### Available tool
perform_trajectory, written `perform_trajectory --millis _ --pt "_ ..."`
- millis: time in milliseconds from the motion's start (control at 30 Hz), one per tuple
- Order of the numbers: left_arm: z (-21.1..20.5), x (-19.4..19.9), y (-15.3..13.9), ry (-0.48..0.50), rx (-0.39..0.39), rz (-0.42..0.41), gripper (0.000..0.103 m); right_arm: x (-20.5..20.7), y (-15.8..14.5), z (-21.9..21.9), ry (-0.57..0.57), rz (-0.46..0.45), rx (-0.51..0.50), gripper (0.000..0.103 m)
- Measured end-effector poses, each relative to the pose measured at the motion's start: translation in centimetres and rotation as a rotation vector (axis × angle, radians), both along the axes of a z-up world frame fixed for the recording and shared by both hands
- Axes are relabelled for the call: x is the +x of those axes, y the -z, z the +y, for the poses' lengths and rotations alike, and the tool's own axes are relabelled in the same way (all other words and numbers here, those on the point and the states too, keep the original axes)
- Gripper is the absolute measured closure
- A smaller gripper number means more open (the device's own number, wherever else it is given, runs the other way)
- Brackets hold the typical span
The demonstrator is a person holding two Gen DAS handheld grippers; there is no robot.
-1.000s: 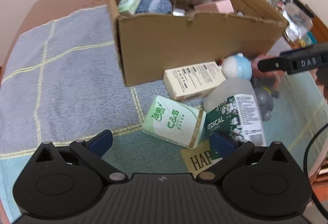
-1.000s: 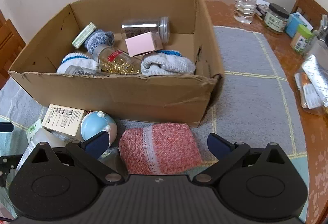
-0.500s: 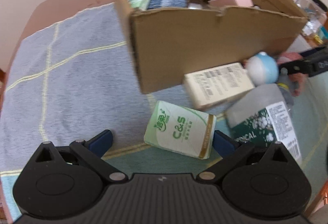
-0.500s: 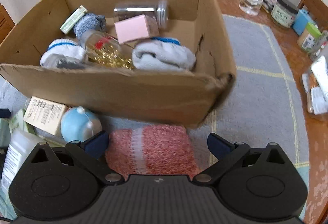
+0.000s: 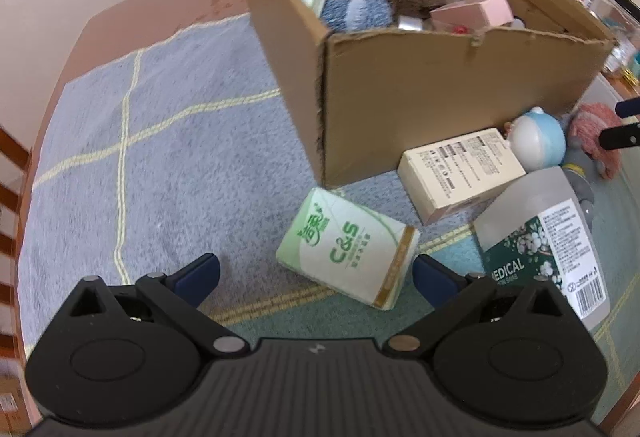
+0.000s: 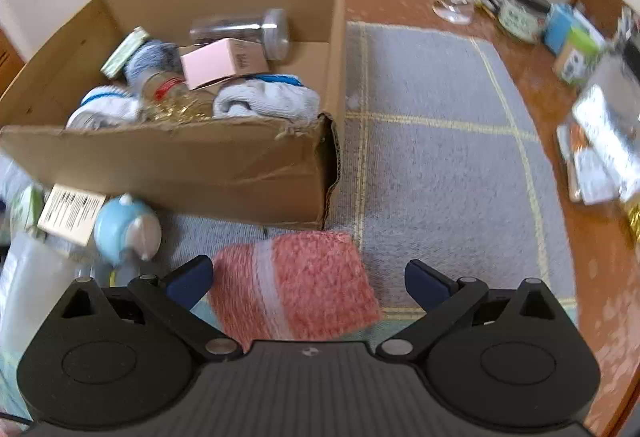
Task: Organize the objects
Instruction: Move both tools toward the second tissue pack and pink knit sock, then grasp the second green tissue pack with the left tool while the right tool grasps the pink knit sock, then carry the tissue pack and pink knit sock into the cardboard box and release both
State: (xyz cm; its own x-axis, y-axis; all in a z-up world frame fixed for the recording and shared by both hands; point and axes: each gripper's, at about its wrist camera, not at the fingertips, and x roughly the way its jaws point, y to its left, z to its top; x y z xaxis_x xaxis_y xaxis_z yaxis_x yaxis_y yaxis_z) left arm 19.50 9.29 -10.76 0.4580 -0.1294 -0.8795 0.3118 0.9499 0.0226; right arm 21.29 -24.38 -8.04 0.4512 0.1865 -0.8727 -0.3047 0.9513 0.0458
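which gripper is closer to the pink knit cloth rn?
Right. The right gripper is open with the pink knit cloth lying between its fingers. The left gripper sits over the green tissue pack, with a bottle and blue toy between it and the cloth.

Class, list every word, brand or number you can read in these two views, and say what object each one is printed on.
"C&S": green and white tissue pack.
"MEDICAL": grey plastic bottle's dark green label; the smaller line under it is blurred.
Cream cardboard carton: print and barcode too small.
Pink box in the cardboard box: side print blurred.
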Motion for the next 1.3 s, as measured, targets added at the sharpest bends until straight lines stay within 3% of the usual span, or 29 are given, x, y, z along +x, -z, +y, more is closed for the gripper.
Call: perform_trajectory --millis 167,367,533,800,933,1000,1167,1300 --pt "-0.4 0.2 0.1 0.055 0.01 -0.017 0.001 -1.7 0.4 -0.7 -0.105 0.018 -0.02 0.0" --pt "-0.8 0.7 0.6 0.099 0.026 -0.017 0.001 -2.3 2.5 -0.2 -0.148 0.013 -0.099 0.0" --pt "-1.3 0.8 0.7 0.147 0.02 -0.03 0.003 -1.2 2.9 -0.2 -0.171 -0.007 -0.057 0.0" --pt "-1.2 1.1 0.3 0.16 -0.011 -0.017 0.023 1.0 3.1 0.5 -0.19 -0.02 -0.053 0.0" --pt "-0.9 0.7 0.1 0.168 -0.016 -0.01 0.027 0.8 3.1 0.6 -0.192 -0.024 -0.054 0.0" --pt "-0.9 0.4 0.0 0.168 -0.02 -0.009 0.033 0.8 3.0 0.6 -0.19 -0.022 -0.047 0.004" --pt "-0.7 0.4 -0.2 0.148 -0.036 0.002 0.034 0.7 2.4 1.3 -0.188 -0.009 -0.057 0.018" --pt "-0.4 0.3 -0.9 0.133 -0.053 0.008 0.035 0.2 2.0 2.0 -0.191 -0.018 -0.1 0.022"
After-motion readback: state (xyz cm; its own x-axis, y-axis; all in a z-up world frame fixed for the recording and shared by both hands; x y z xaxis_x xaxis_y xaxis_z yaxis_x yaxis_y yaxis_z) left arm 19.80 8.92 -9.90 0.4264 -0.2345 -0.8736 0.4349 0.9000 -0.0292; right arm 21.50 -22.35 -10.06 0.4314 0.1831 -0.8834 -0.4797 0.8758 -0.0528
